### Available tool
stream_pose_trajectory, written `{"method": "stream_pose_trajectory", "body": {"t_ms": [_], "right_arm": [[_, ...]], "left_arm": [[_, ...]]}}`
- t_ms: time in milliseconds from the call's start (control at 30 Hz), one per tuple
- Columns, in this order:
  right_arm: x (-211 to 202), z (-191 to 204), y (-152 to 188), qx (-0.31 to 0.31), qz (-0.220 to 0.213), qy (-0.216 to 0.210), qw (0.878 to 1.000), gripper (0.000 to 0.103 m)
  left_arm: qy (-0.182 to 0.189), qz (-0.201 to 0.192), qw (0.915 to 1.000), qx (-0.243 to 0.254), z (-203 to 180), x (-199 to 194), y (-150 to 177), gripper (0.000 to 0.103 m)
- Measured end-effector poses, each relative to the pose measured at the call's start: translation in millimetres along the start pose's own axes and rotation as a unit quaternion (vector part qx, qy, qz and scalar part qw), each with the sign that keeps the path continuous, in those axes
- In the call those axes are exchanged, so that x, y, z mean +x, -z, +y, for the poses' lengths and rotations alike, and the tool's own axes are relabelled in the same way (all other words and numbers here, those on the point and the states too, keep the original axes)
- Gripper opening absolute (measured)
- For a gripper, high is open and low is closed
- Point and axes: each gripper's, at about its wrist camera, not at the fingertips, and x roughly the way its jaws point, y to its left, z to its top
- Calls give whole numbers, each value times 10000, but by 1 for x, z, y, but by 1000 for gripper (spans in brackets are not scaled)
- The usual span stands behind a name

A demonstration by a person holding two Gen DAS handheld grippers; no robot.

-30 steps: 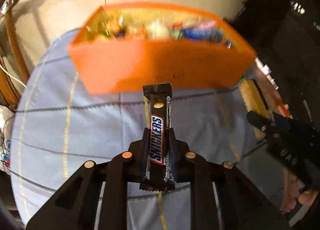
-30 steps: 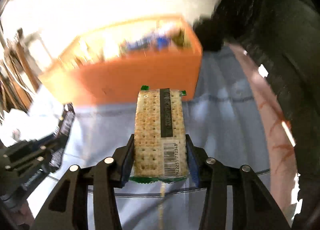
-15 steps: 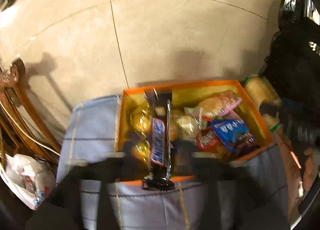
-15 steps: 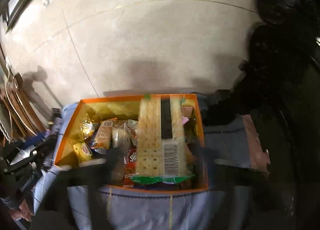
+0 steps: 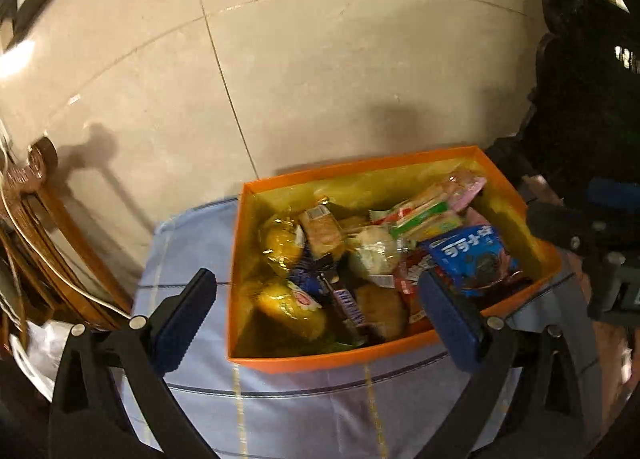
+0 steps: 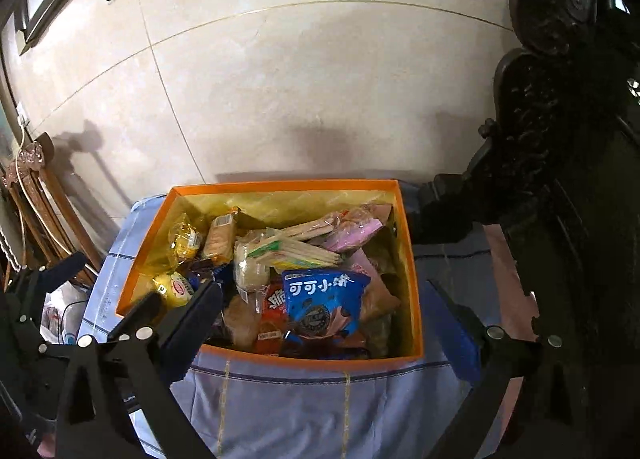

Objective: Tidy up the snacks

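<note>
An orange box point(image 5: 320, 363) full of several wrapped snacks sits on a blue-grey tablecloth point(image 5: 304, 411); it also shows in the right wrist view point(image 6: 312, 361). My left gripper point(image 5: 320, 311) is open and empty above the box's near edge. A Snickers bar point(image 5: 349, 309) lies in the box between its fingers. My right gripper point(image 6: 332, 319) is open and empty over the box. A cracker pack point(image 6: 304, 249) lies on the pile, behind a blue cookie bag point(image 6: 320, 299), which also shows in the left wrist view point(image 5: 468, 255).
A tiled beige wall point(image 5: 320, 79) stands behind the box. A wooden chair point(image 5: 36, 243) is at the left, with a white plastic bag point(image 6: 60, 311) below. Dark carved furniture point(image 6: 560, 139) stands at the right. The other gripper point(image 5: 592, 259) shows at the right edge.
Both grippers rose over the box and opened. The Snickers bar left my left gripper and the cracker pack left my right gripper; both now lie in the box.
</note>
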Motion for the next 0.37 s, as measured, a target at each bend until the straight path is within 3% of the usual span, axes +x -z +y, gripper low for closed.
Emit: {"method": "stream_pose_trajectory", "body": {"t_ms": [100,233,367], "right_arm": [[1,0,0,25,38,-40,10000,99],[-2,1,1,26,44,-26,10000,99],[-7,0,2,40,22,-25,10000,99]], "left_arm": [[118,67,9997,-217,7,3,0,99],[-190,212,9990,-332,12,5,-2,99],[-46,352,9972,-655,21,6,-1,99]]}}
